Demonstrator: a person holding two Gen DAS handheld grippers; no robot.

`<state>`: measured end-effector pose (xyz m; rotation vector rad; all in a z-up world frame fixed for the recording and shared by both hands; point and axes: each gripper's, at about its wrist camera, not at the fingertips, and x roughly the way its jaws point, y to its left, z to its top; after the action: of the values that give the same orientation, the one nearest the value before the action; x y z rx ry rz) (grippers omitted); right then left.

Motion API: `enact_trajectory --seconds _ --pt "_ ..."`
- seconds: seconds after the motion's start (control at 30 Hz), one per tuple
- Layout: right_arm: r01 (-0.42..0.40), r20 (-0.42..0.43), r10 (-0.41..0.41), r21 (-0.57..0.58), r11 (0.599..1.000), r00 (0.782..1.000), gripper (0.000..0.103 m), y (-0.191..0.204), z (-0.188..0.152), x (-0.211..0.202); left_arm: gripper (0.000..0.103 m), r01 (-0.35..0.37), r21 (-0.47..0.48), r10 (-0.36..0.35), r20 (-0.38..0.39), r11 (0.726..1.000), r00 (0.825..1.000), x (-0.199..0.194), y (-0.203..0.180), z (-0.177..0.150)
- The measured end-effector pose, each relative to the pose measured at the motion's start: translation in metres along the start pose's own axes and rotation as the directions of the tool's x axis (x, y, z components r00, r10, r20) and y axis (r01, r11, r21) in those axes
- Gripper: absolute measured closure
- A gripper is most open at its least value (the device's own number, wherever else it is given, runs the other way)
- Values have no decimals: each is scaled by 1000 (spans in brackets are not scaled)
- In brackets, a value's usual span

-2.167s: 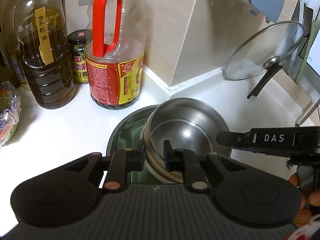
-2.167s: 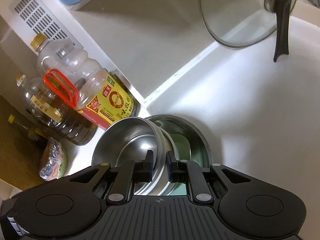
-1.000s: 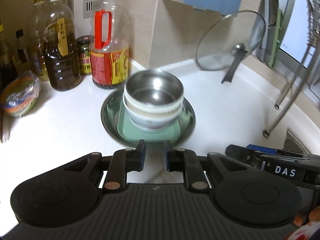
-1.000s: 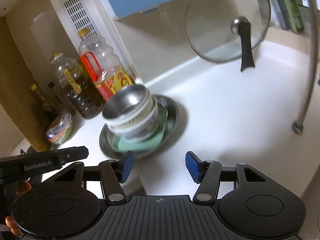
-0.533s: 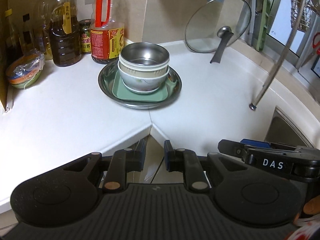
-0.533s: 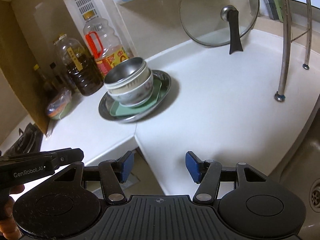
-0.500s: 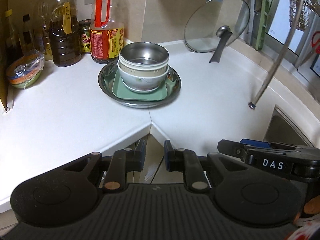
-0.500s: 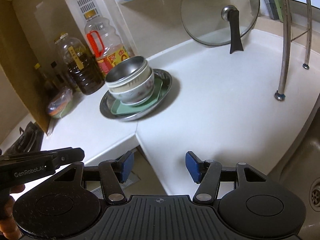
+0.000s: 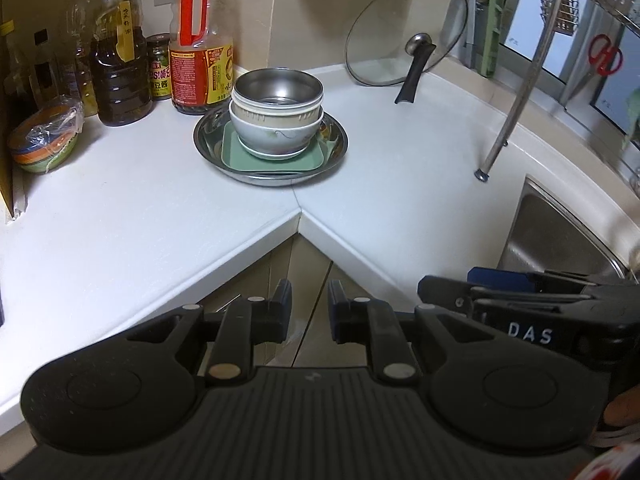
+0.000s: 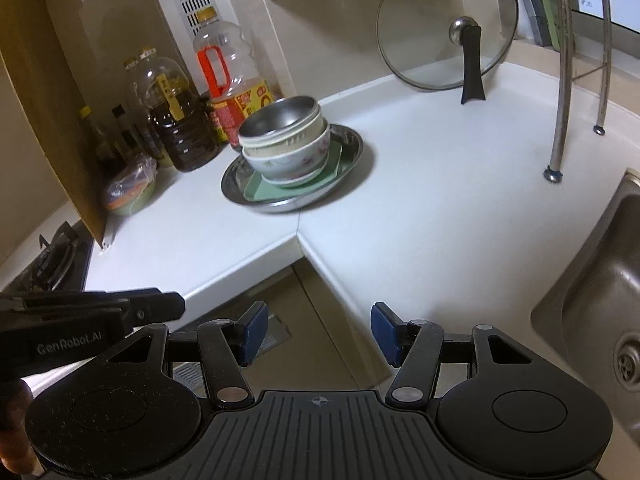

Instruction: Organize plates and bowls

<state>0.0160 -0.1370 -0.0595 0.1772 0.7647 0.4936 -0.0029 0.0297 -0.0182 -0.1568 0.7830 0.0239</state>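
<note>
A steel bowl (image 9: 278,88) (image 10: 282,118) sits nested on top of white china bowls (image 9: 276,132) (image 10: 292,160). They stand on a green square plate (image 9: 308,158) (image 10: 256,192) inside a round steel plate (image 9: 336,140) (image 10: 352,140) on the white counter corner. My left gripper (image 9: 308,312) is nearly shut with a small gap, empty, well in front of the counter edge. My right gripper (image 10: 318,332) is open and empty, also back from the counter; it shows in the left wrist view (image 9: 520,292).
Oil and sauce bottles (image 9: 120,68) (image 10: 232,80) stand behind the stack. A wrapped bowl (image 9: 44,136) sits at the left. A glass lid (image 9: 404,40) (image 10: 448,32) leans on the wall. A rack leg (image 9: 512,108) and the sink (image 10: 600,300) are at the right.
Both grippers have pulled back from the stacked bowls, away from the counter. The right gripper let go of the steel bowl and opened. The stack stays on the plates.
</note>
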Motion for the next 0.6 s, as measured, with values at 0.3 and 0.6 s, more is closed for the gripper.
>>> enact_trajectory --seconds 0.3,0.6 --pt "29 12 -29 20 999 999 46 30 -16 -10 87 32 36 -32 2 999 999 -21 21 -14" --pt "54 19 -54 24 998 998 46 46 -26 -16 87 69 48 -69 3 996 998 -31 32 -23"
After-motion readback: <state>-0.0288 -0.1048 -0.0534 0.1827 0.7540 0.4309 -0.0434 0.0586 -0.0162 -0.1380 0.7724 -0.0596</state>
